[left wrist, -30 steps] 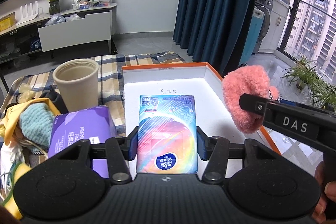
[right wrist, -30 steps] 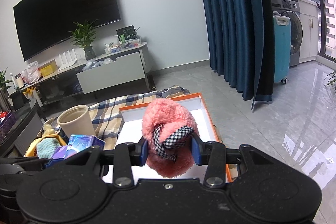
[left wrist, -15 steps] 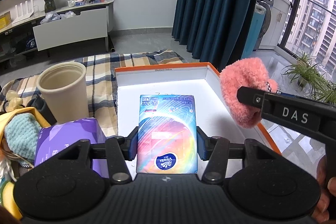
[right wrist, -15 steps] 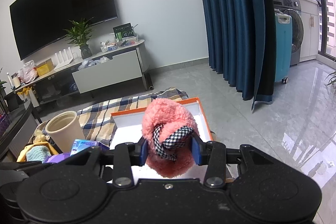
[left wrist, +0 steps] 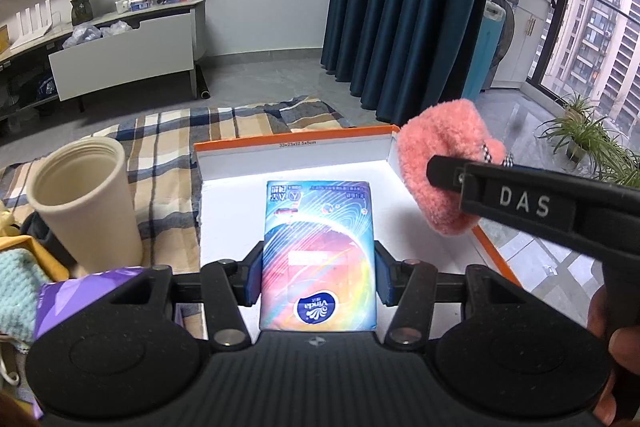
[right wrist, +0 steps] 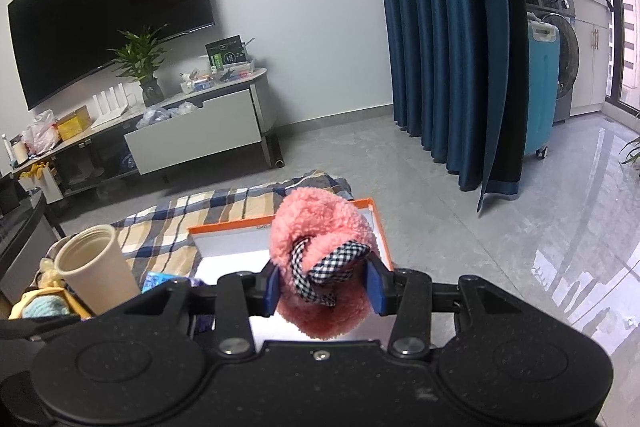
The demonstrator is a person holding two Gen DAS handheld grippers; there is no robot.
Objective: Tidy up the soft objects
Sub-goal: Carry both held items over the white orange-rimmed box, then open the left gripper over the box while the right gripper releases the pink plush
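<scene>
Tongs, left: left gripper (left wrist: 318,277) is pinching the tissue pack (left wrist: 318,247), pads pressed flat on both long edges, pack poking straight out ahead.
Tongs, right: right gripper (right wrist: 325,287) is squeezing the pink plush (right wrist: 320,263), a checkered ribbon (right wrist: 320,267) across its front; the fluff bulges above and below the pads.
Box: white tray with orange rim (left wrist: 296,141) sits directly under and ahead of both tongs, its far wall out past the tips.
Cup: beige cup (left wrist: 86,201) stands off to the left of the left tongs, outside the box on the plaid cloth (left wrist: 160,147).
Pack axis: long side runs away from the tongs toward the far wall, roughly square with the box, hovering above the white floor as far as I can tell.
Plush spot: over the right wall of the box near the far right corner, just right of the pack, not touching it.
Who's nearer: I'd guess left, since the pack is already centred over the floor, so it mostly needs lowering. The plush still wants a nudge inward to the left.
</scene>
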